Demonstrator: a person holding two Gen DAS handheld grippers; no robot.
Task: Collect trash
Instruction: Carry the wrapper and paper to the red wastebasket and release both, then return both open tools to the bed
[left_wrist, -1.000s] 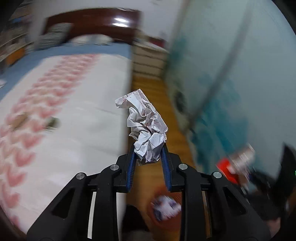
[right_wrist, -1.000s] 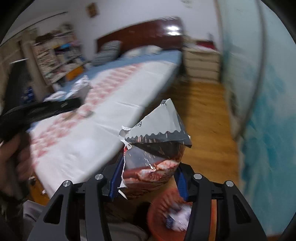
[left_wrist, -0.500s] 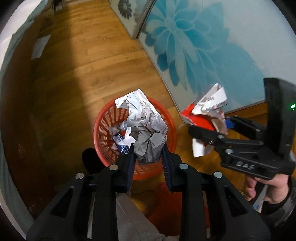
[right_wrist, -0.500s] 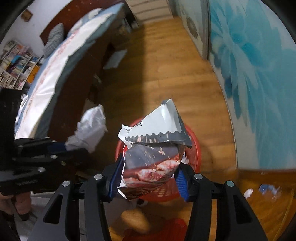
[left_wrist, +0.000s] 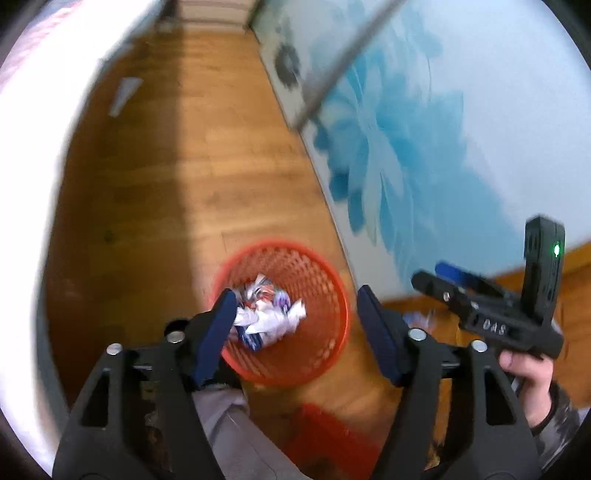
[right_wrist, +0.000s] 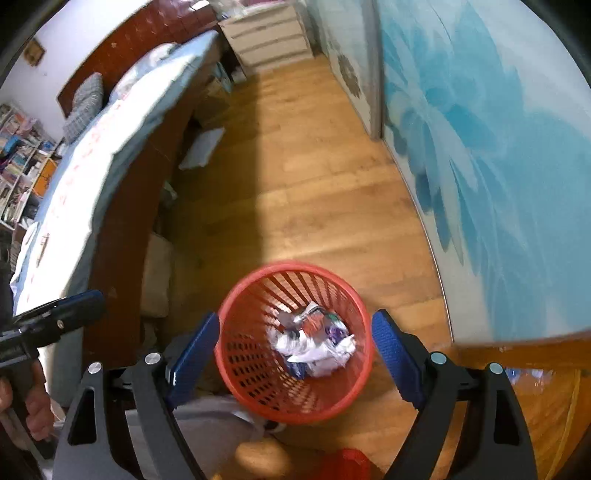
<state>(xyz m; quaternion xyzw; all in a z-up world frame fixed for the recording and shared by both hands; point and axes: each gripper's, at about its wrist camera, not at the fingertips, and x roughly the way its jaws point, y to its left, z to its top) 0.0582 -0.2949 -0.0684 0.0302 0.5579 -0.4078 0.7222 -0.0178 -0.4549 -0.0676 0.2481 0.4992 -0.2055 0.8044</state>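
Note:
A red mesh waste basket (left_wrist: 321, 280) stands on the wooden floor, also in the right wrist view (right_wrist: 255, 317). Crumpled white paper and wrappers (left_wrist: 267, 317) lie at its bottom, seen too in the right wrist view (right_wrist: 314, 343). My left gripper (left_wrist: 295, 299) is open and empty above the basket. My right gripper (right_wrist: 295, 325) is open and empty above the basket, and shows at the right of the left wrist view (left_wrist: 443, 277). The left gripper shows at the left edge of the right wrist view (right_wrist: 77, 299).
A bed (right_wrist: 92, 147) with a dark wooden frame runs along the left. A wardrobe door with a blue flower print (right_wrist: 480, 147) runs along the right. A white drawer unit (right_wrist: 266, 37) stands at the far end. A red object (right_wrist: 343, 465) lies on the floor near me.
Both grippers have opened. The crumpled paper has left the left gripper and the snack bag has left the right one; both now lie in the basket.

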